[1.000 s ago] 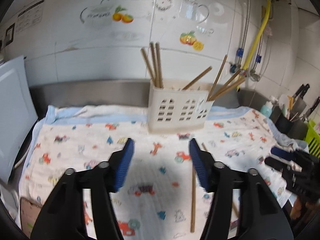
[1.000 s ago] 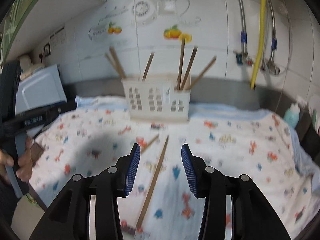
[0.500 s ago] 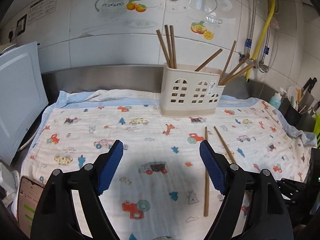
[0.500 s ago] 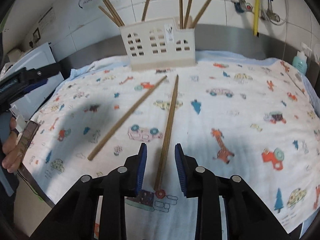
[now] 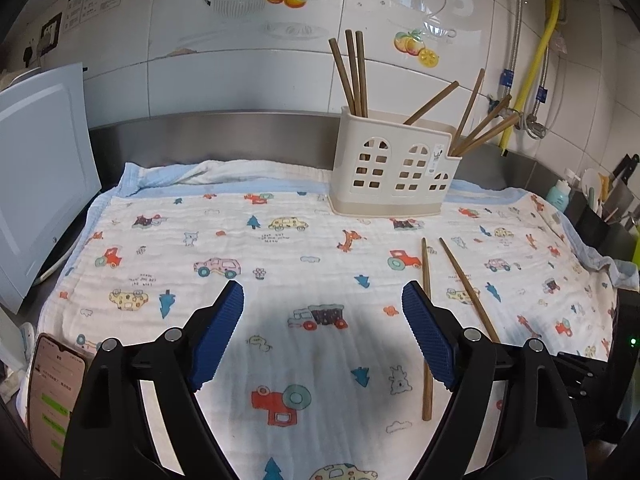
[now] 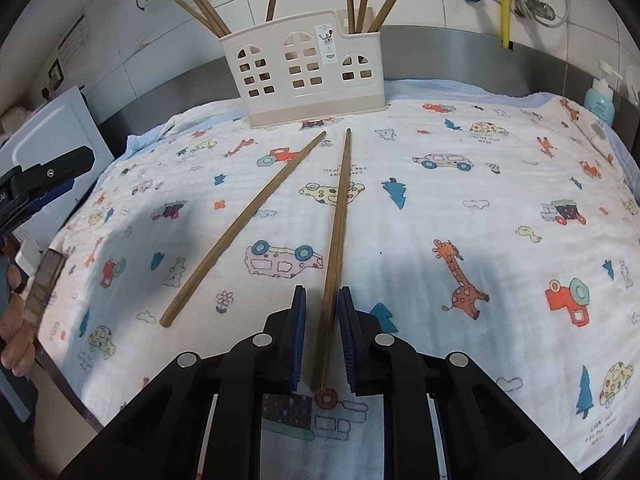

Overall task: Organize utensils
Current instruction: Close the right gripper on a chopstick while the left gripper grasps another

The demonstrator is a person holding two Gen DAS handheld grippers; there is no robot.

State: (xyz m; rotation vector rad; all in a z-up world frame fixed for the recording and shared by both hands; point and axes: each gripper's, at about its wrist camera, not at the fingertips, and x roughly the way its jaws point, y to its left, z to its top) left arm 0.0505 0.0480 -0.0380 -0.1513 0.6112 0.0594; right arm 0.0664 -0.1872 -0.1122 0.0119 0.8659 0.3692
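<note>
A cream utensil holder [image 5: 394, 172] [image 6: 304, 68] with several brown chopsticks upright in it stands at the back of the cloth. Two loose chopsticks lie on the cloth in front of it. In the right wrist view, my right gripper [image 6: 322, 289] straddles the near end of the right-hand chopstick [image 6: 338, 216]; its jaws are closing, with a thin gap still showing on the left side. The other chopstick [image 6: 244, 224] lies slanted to its left. My left gripper [image 5: 322, 286] hovers over bare cloth, its jaws opening wide with nothing between them. Both chopsticks [image 5: 426, 320] [image 5: 468, 288] lie to its right.
A cartoon-print cloth [image 5: 280, 240] covers the steel counter. A white board [image 5: 40, 180] leans at the left and a phone [image 5: 56, 392] lies at the near left corner. A teal bottle [image 5: 558, 194] and a dark utensil stand [image 5: 608, 208] sit at the far right.
My right gripper dropped down to the cloth and narrowed its jaws around the near end of a chopstick. My left gripper sank a little and spread its jaws wider.
</note>
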